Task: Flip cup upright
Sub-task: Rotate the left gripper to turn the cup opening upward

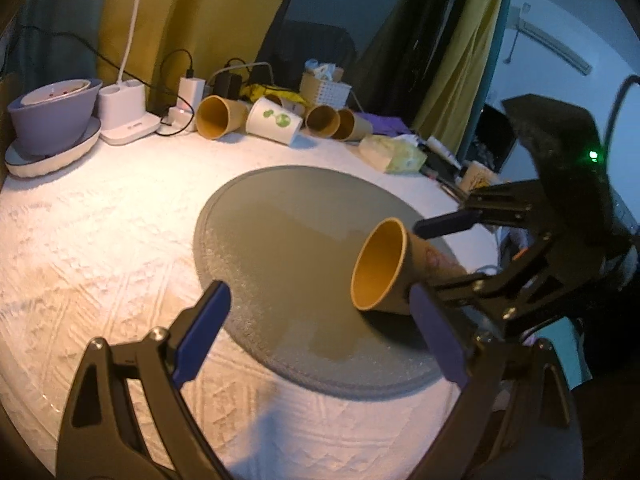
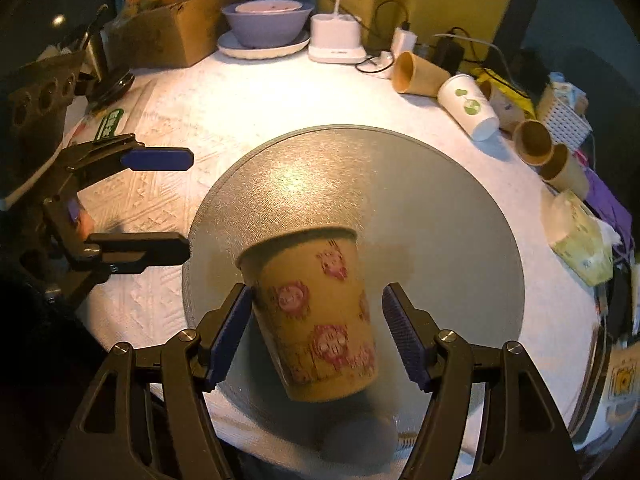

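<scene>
A brown paper cup with pink flower prints lies on its side on the round grey mat, mouth pointing away from my right gripper. In the left wrist view the cup shows its yellow inside. My right gripper is open with its fingers on either side of the cup's body; the left pad touches or nearly touches the cup, the right pad stands apart. It also shows in the left wrist view. My left gripper is open and empty, over the mat's near edge; it shows at left in the right wrist view.
Several other paper cups lie along the table's back edge. A purple bowl on a plate, a white charger base, cables, a tissue pack and a white basket stand around. A cardboard box sits at the far left.
</scene>
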Available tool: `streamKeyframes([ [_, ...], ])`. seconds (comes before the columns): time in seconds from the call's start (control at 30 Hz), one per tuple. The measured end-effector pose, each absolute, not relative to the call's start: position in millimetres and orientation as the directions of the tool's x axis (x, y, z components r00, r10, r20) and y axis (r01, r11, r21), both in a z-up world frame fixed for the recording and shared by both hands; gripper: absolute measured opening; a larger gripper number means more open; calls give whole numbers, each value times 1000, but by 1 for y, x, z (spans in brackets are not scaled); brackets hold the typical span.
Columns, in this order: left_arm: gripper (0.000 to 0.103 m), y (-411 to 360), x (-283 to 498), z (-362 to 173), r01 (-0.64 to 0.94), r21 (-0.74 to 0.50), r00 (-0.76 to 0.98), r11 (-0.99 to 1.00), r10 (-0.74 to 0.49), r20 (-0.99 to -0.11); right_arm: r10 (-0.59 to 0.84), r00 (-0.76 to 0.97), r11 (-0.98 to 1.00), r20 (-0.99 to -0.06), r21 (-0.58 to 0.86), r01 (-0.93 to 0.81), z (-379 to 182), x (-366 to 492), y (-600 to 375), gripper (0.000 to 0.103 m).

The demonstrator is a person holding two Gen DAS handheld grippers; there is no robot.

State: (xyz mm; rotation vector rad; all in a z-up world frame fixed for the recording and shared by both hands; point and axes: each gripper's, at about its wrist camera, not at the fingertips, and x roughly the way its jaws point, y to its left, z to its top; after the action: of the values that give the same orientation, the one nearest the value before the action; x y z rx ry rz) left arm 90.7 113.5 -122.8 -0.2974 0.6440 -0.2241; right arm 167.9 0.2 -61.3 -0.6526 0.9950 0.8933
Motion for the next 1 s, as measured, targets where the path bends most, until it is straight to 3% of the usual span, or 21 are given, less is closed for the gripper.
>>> streamKeyframes([
  [0.43, 92, 123, 85, -121, 97, -378, 805, 921, -296, -515, 221, 186, 393, -958, -87, -915, -76, 176, 34, 70],
  [0.83, 92, 132, 86, -123, 64, -406, 811, 912, -285, -512, 399, 303, 547, -865, -40, -836, -51, 203, 15, 69],
  [1.0, 92, 135, 86, -124, 53, -414, 816, 909, -278, -507, 508, 383, 602, -772, -1, -798, -47, 215, 2, 69],
])
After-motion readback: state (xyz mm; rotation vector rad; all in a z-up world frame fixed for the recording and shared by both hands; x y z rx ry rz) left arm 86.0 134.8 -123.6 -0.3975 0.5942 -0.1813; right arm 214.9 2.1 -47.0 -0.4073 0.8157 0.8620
